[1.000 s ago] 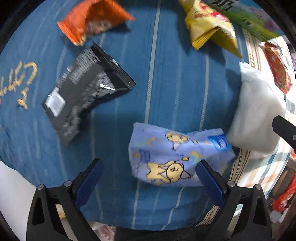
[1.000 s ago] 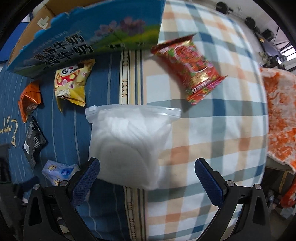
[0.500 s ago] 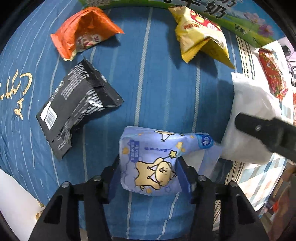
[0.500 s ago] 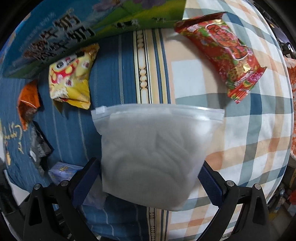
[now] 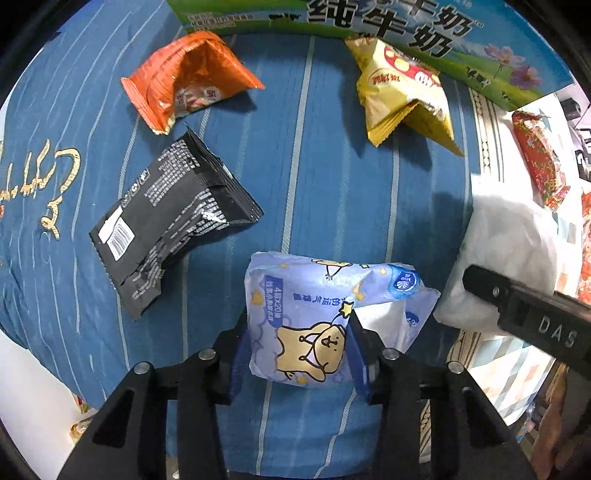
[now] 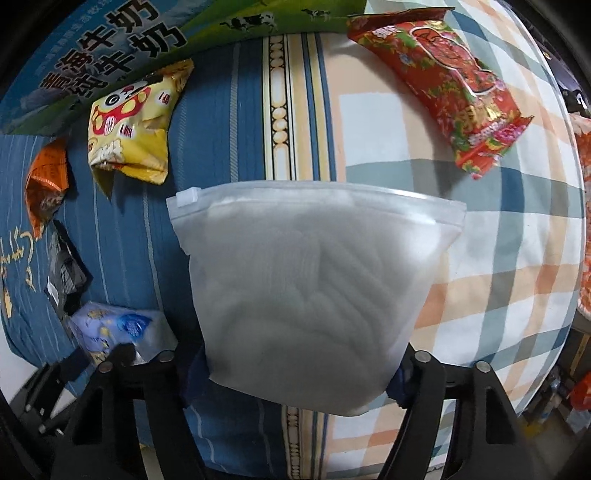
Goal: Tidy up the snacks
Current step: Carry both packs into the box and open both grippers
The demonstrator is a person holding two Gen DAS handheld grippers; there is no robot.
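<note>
My left gripper (image 5: 295, 350) is shut on a light blue packet with a cartoon bear (image 5: 314, 317), held a little above the blue striped cloth (image 5: 325, 184). My right gripper (image 6: 295, 380) is shut on a frosted white zip bag (image 6: 314, 280), which hangs lifted in front of it. On the cloth lie a black packet (image 5: 170, 221), an orange packet (image 5: 184, 77) and a yellow packet (image 5: 399, 92). A red packet (image 6: 454, 88) rests on the checked cloth at the right. The white bag (image 5: 509, 254) and the right gripper's finger also show at the left wrist view's right edge.
A green and blue milk carton box (image 5: 369, 22) stands along the far edge behind the packets. The checked cloth (image 6: 498, 277) covers the right half of the surface. An orange patterned fabric (image 6: 585, 221) lies at the far right edge.
The left gripper closed on the blue bear packet and raised it. The right gripper moved in around the white zip bag, closed on it and lifted it.
</note>
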